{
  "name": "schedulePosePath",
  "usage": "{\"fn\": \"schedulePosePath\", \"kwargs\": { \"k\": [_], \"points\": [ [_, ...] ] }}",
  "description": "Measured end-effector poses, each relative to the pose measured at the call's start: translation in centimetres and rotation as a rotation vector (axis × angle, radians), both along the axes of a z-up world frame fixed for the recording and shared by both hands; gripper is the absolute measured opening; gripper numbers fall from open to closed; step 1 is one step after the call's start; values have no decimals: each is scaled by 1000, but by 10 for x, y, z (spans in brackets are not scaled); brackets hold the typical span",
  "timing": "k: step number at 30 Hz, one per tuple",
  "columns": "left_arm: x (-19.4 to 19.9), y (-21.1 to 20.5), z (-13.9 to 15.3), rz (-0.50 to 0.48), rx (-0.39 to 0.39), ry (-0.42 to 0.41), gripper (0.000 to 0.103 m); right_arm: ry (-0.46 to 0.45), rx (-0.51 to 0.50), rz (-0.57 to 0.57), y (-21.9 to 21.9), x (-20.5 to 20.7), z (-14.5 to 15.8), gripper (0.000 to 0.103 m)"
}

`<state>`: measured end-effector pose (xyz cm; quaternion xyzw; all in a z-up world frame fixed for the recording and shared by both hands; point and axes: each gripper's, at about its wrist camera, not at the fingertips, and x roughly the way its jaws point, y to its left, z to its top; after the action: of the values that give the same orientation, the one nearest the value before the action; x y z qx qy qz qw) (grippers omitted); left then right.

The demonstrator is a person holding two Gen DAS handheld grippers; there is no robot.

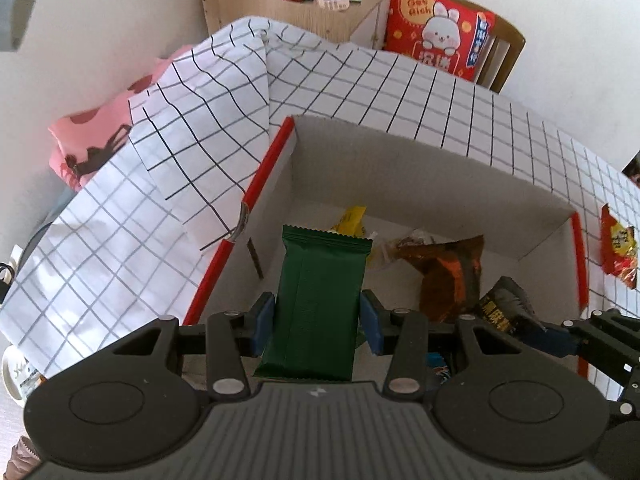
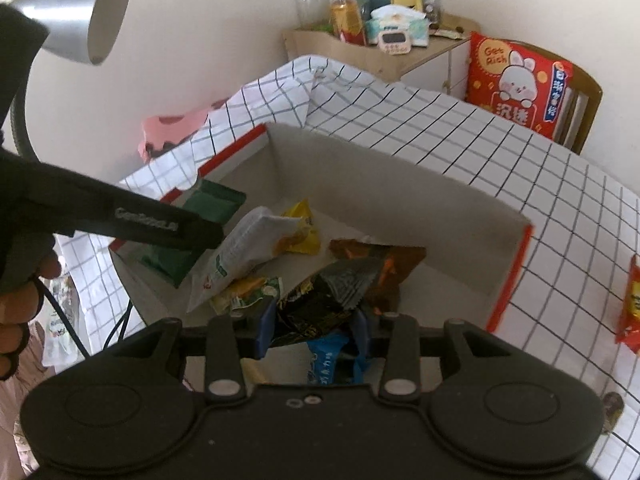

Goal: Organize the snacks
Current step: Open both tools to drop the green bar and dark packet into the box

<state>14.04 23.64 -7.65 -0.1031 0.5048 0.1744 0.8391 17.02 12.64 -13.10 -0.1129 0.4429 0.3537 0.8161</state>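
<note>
**Box Mostly Filled, Two Packets in the Grippers, One Snack Left Outside**

The left gripper (image 1: 318,320) held a green packet (image 1: 320,300) pinched between its fingers, poised above the near left side of the red-edged box (image 2: 400,184). The right gripper (image 2: 314,326) was closed on a black packet (image 2: 320,300) over the box's near edge, with a blue packet (image 2: 328,356) just below it. Inside the box lay a brown packet (image 2: 396,264), a yellow packet (image 2: 300,232), a white packet (image 2: 244,256) and a green-and-orange packet (image 2: 252,292), piled loosely on the floor of the box. One red packet (image 1: 618,246) remained on the checked tablecloth (image 1: 440,108), near the table's right edge, well outside the box. Judging by this, most of the sorting was done; both held packets awaited release, and the red one was yet to be collected.
</note>
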Motion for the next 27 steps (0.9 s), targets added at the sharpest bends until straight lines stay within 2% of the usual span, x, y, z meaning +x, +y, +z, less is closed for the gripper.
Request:
{"fn": "schedulePosePath", "kwargs": {
  "k": [8, 15, 21, 27],
  "points": [
    [14, -8, -17, -59, 0, 35, 45, 41, -52, -17, 6, 11, -22, 38],
    [20, -12, -34, -69, -8, 90, 44, 59, -73, -31, 3, 12, -27, 41],
    [17, -15, -35, -78, -12, 81, 44, 75, -73, -37, 0, 11, -27, 43],
    [8, -23, -29, -91, -4, 51, 46, 66, -65, -18, -3, 2, -21, 50]
  ]
}}
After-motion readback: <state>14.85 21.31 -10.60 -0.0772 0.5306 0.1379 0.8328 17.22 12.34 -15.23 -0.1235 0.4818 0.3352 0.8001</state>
